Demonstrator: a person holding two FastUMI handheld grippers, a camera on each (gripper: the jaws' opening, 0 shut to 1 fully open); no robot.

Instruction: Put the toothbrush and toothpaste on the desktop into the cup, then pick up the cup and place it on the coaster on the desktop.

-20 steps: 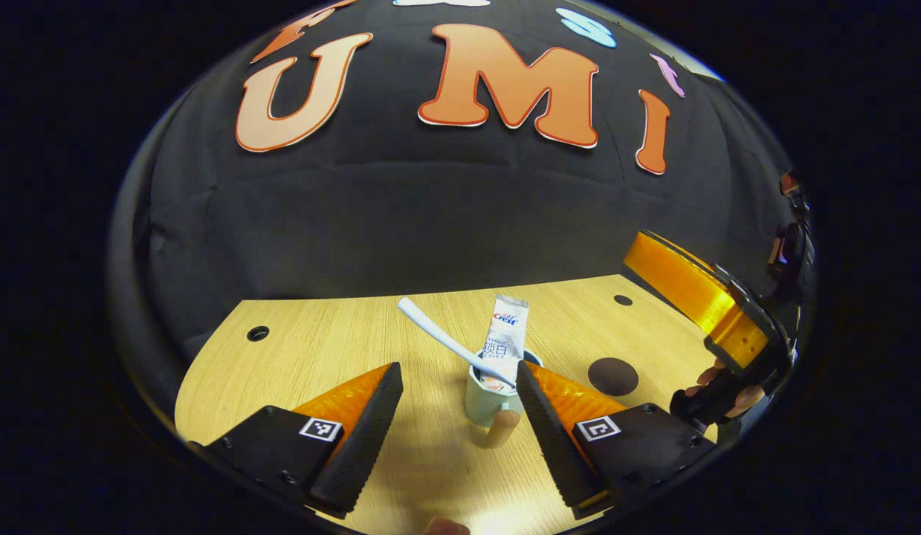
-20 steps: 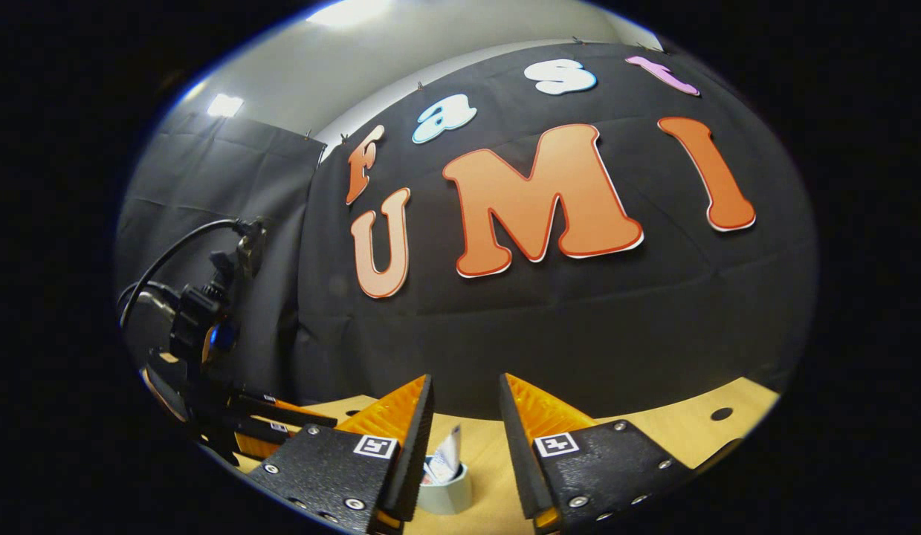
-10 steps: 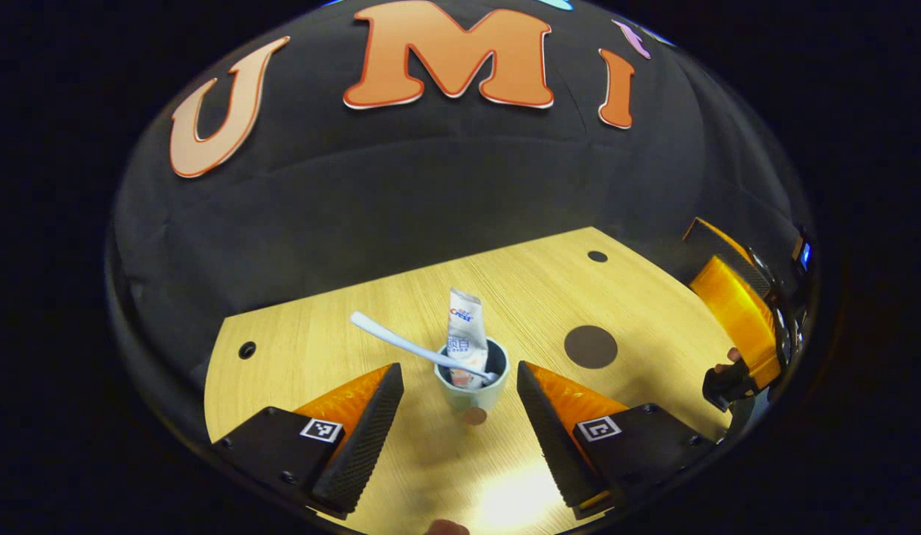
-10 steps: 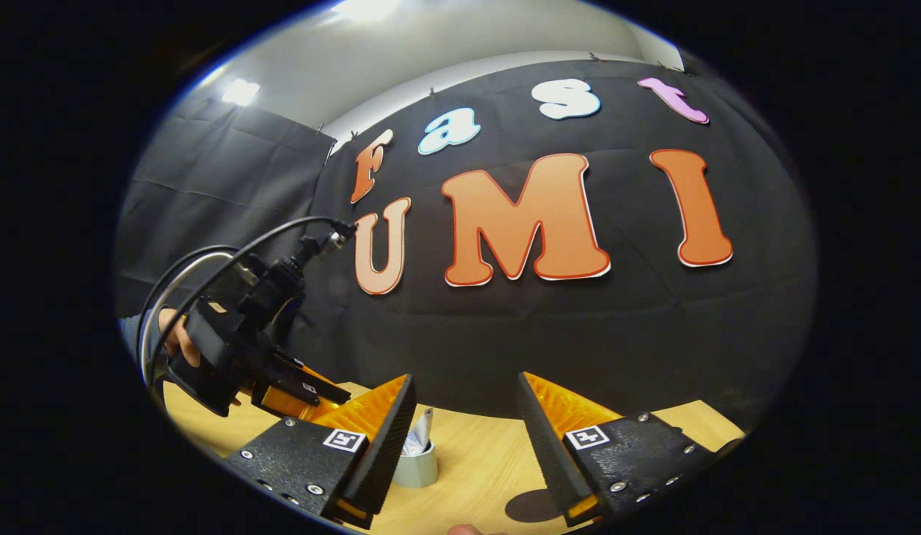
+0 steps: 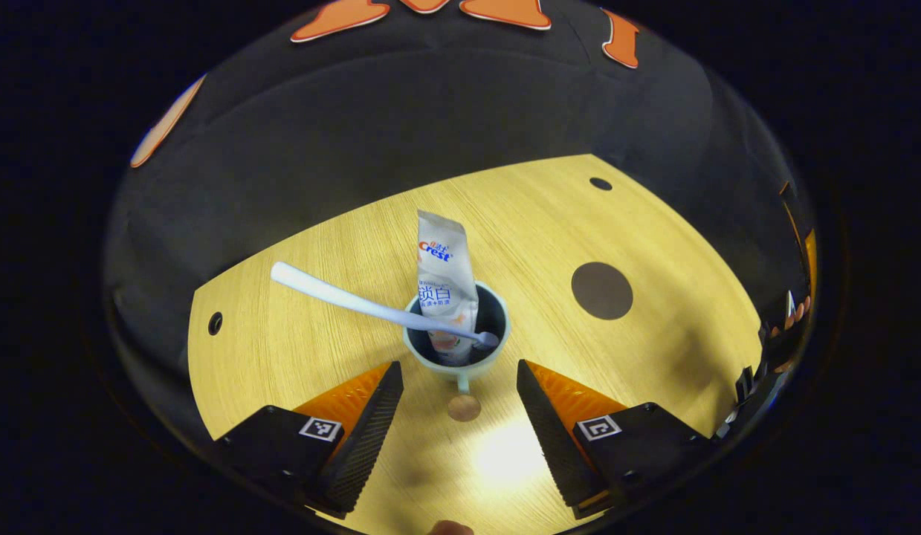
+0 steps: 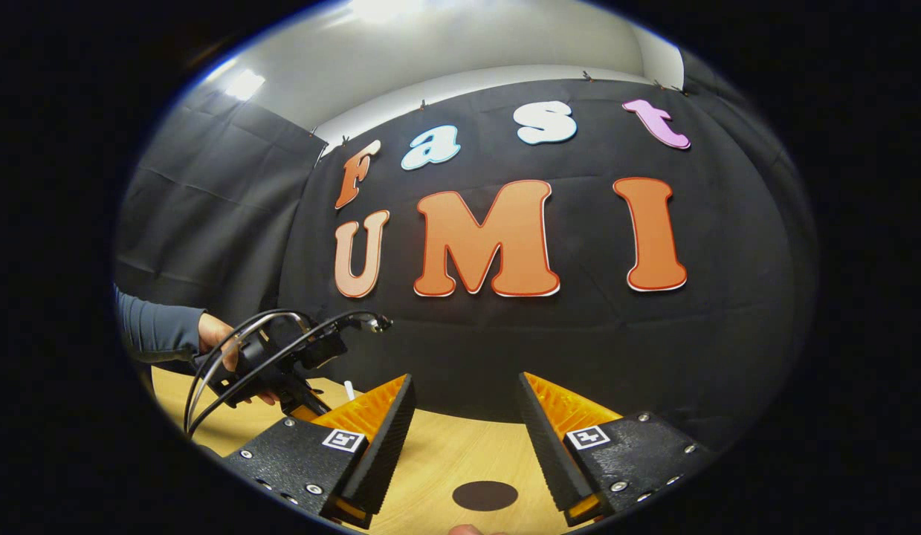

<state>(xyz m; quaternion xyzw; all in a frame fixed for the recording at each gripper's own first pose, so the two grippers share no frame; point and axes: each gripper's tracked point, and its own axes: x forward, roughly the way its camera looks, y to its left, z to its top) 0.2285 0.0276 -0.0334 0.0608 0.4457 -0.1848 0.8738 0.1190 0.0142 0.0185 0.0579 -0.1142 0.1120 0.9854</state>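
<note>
- At the bottom of the left gripper view, the left claw (image 5: 460,405) stands wide open with nothing between its fingers, hanging above the pale wood table (image 5: 282,349).
- Just past its fingertips, in the gap between them, lies the round wooden end of the cup's handle (image 5: 464,407), pointing back toward the camera.
- Beyond the handle the cup (image 5: 430,357) stands upright on the table, pale outside and dark inside, apart from both fingers.
- In the cup the toothpaste (image 5: 441,275) stands almost upright, its flat crimped end up.
- The toothbrush (image 5: 356,297) rests in the cup too: one end lies on the near right rim, and the long white handle leans out over the left rim, above the table.
- To the right of the cup and a little farther off, well apart from it, the dark round coaster (image 5: 602,290) lies flat on the table, bare.
- At the far right edge of this view, part of the other gripper and some fingertips of the hand that holds it show dimly.
- At the bottom of the right gripper view, the right claw (image 6: 464,438) is also wide open and holds nothing.
- Between its fingers, on the table below, the coaster (image 6: 485,495) shows.
- Farther left in that view, a hand (image 6: 215,338) in a blue sleeve (image 6: 159,334) holds the other gripper, with black cables (image 6: 282,349) looping over it.
</note>
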